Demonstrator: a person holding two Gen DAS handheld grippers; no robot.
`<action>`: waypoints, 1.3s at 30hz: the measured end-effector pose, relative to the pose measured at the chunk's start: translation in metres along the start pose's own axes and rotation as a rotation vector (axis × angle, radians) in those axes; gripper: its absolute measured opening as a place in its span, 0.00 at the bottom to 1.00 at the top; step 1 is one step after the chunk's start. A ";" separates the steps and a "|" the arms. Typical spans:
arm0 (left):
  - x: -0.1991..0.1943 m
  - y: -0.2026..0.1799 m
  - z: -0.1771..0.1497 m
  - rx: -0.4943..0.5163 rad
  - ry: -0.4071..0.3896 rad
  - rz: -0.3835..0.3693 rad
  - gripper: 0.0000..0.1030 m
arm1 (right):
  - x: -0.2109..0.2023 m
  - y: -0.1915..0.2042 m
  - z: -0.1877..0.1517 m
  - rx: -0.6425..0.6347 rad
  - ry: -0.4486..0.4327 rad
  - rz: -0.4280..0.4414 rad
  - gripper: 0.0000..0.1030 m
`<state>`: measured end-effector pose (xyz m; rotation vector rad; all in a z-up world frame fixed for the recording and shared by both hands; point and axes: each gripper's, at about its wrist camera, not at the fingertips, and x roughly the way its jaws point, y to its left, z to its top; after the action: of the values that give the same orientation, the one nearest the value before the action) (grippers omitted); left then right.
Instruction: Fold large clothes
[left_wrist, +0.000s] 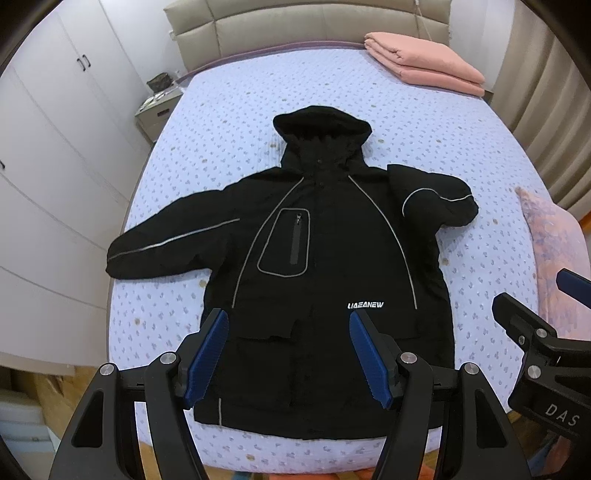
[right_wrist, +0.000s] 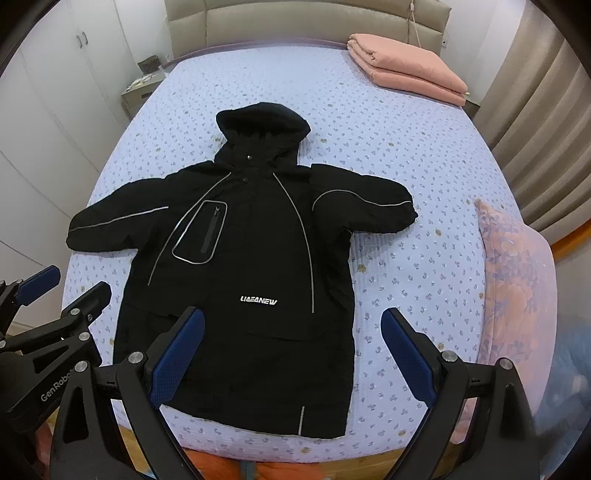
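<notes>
A black hooded jacket (left_wrist: 321, 266) with grey piping lies flat, front up, on the bed, hood toward the headboard and both sleeves spread out; it also shows in the right wrist view (right_wrist: 243, 266). My left gripper (left_wrist: 289, 325) is open and empty, held above the jacket's hem. My right gripper (right_wrist: 292, 323) is open and empty, above the jacket's lower right side. The right gripper (left_wrist: 532, 295) shows at the right edge of the left wrist view, and the left gripper (right_wrist: 62, 286) at the left edge of the right wrist view.
The bed (left_wrist: 369, 110) has a light blue dotted cover. A folded pink blanket (left_wrist: 424, 59) lies at its far right corner. A pink floral pillow (right_wrist: 517, 266) lies along the right edge. White wardrobes (left_wrist: 55, 147) and a nightstand (left_wrist: 155, 110) stand at the left.
</notes>
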<state>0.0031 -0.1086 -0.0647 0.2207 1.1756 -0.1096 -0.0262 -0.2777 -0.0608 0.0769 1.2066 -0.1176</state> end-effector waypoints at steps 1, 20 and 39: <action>0.003 -0.002 0.000 -0.004 0.007 0.003 0.68 | 0.003 -0.002 0.000 -0.002 0.003 0.003 0.94; 0.145 -0.078 0.061 -0.051 -0.012 -0.168 0.68 | 0.202 -0.217 0.053 0.323 -0.076 0.122 0.94; 0.303 -0.146 0.085 0.039 -0.034 -0.140 0.68 | 0.437 -0.334 0.113 0.493 0.030 0.284 0.41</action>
<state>0.1663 -0.2608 -0.3304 0.1705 1.1556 -0.2581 0.1876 -0.6443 -0.4286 0.6804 1.1621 -0.1626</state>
